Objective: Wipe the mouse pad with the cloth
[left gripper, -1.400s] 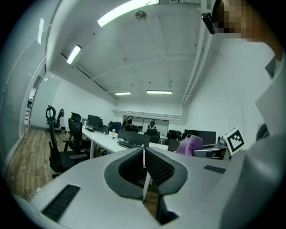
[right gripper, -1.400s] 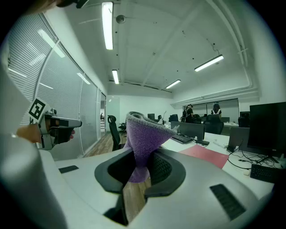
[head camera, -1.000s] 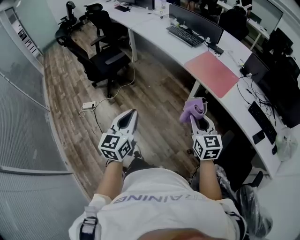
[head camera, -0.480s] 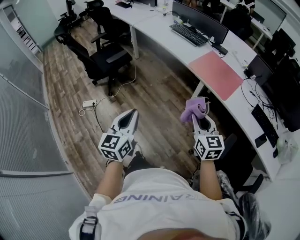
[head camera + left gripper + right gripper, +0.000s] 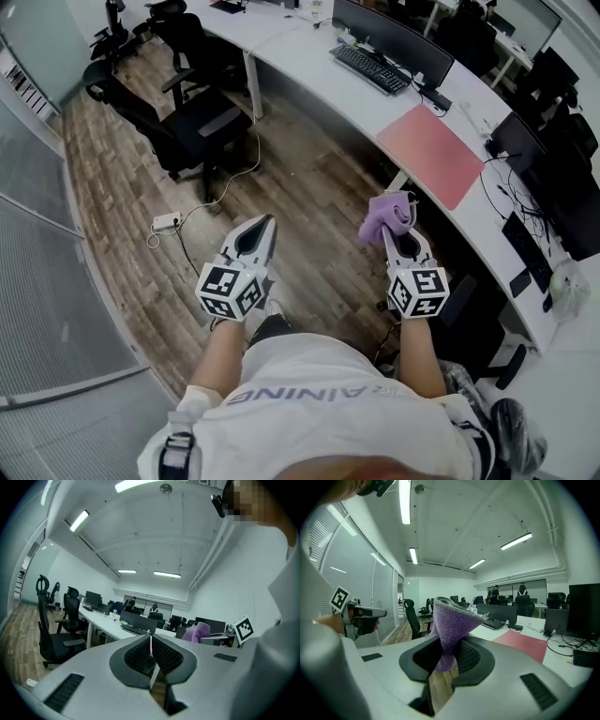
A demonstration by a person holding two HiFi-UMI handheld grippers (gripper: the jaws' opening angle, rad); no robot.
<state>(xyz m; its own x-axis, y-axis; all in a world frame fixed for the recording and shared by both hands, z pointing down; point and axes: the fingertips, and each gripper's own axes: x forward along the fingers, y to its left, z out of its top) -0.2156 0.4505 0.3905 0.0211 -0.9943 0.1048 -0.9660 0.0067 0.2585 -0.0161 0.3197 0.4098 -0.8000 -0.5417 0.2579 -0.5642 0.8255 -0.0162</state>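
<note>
One cloth (image 5: 386,216) in right gripper (image 5: 393,234) jaws; left gripper (image 5: 265,226) closed

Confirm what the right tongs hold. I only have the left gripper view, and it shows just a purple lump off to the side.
Observer: The right tongs are shut on the purple cloth, which bunches up above them.
Operator: Locate the mouse pad. It isn't in my view.
Observer: The pink mouse pad lies flat on the white desk, ahead and to the right of the right tongs. The cloth is not touching it.
Operator: Place my own tongs from above.
Observer: In the head view, the left tongs hang over the wood floor, short of the desk.
</note>
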